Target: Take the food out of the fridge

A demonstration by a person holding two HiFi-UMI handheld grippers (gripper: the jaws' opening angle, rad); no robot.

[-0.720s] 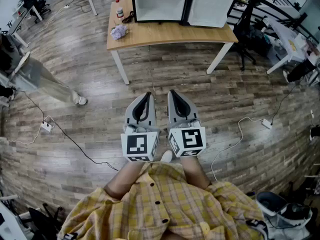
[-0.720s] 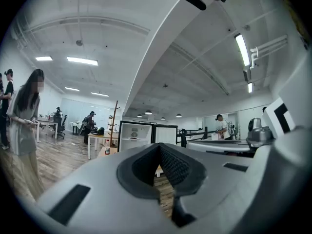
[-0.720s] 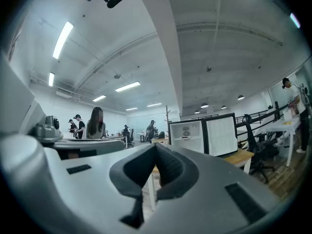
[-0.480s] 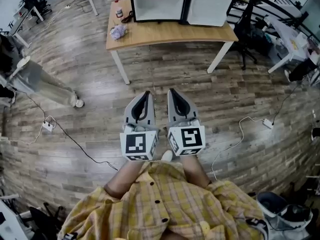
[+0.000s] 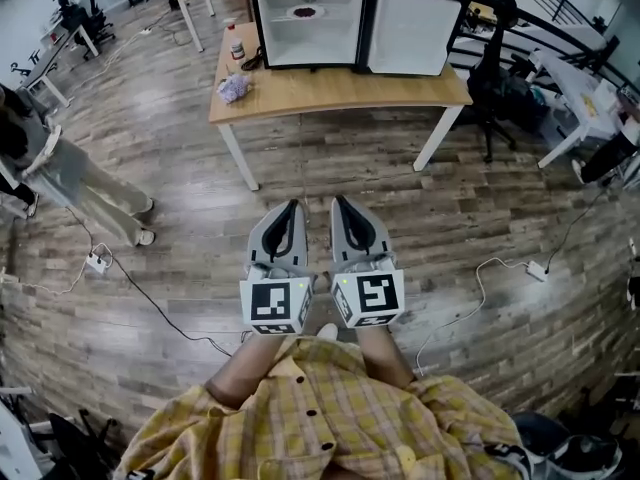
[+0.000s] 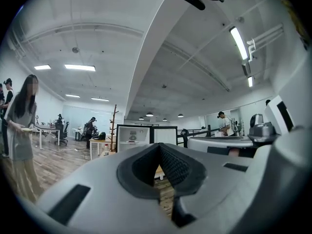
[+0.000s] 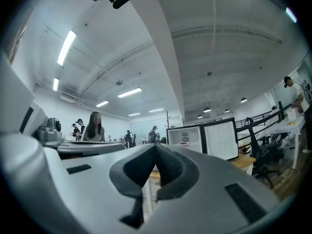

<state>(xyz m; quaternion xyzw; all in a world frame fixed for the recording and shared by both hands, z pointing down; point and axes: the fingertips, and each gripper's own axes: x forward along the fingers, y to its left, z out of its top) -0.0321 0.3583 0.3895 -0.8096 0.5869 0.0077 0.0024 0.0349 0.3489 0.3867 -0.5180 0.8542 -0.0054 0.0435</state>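
A small black fridge (image 5: 310, 23) stands on a wooden table (image 5: 340, 83) at the far end, its door (image 5: 415, 33) swung open to the right. A plate of food (image 5: 308, 12) rests on a shelf inside the white interior. The fridge (image 6: 134, 136) also shows far off in the left gripper view, and the fridge (image 7: 187, 139) in the right gripper view. My left gripper (image 5: 293, 205) and right gripper (image 5: 338, 202) are held side by side over the floor, well short of the table. Both are shut with nothing between the jaws.
On the table's left part lie a purple crumpled thing (image 5: 234, 88), a small bottle (image 5: 237, 50) and black cables. A person (image 5: 60, 173) walks at the left. Cables and power strips (image 5: 98, 261) lie on the wood floor. An office chair (image 5: 500, 68) and desks stand at the right.
The view has tilted up, so the whole fridge front now shows. Both grippers sit slightly lower in the picture. The person at the left has stepped on.
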